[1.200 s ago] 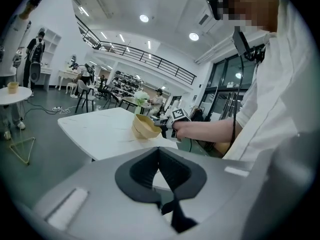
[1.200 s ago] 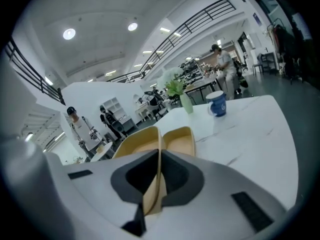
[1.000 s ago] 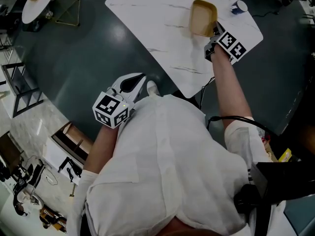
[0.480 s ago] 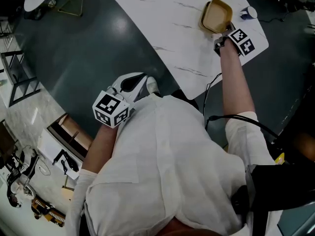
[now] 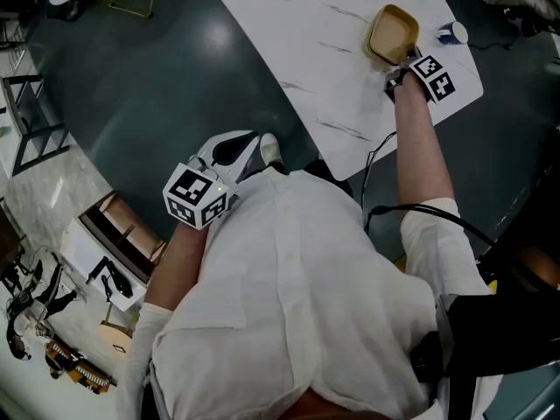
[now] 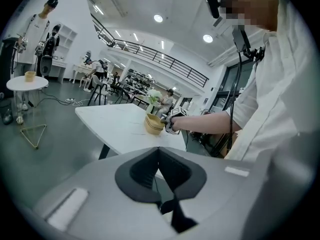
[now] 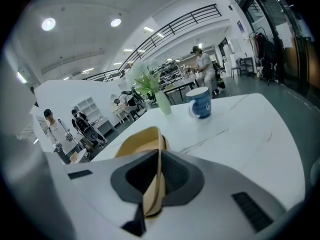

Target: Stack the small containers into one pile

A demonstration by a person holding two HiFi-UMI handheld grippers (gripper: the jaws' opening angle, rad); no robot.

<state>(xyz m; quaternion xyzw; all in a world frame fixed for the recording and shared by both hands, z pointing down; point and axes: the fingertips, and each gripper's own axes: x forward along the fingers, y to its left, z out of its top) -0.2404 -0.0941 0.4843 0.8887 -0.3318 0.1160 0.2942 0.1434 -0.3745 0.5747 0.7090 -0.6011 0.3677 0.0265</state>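
Presently the right gripper [image 7: 159,175] is clenched on the near rim of a tan container [image 7: 141,142]. The thin wall stands edge-on between its two jaws, and the shallow body reaches out ahead of them and a little to their left. In the head view the container sits on the white marble table [image 5: 306,42], directly beyond the gripper's tips, with the marker cube behind them over the table's edge. Further ahead of this gripper and slightly to its right stands a blue mug [image 7: 201,103], well apart from the container. To the mug's left is a pale vase [image 7: 164,105] with green leaves. The left gripper [image 6: 159,170] is pressed shut with nothing between its jaws. It hangs off the table by the person's white shirt [image 5: 297,304], over the dark floor [image 5: 149,86], and the container lies far ahead of it.
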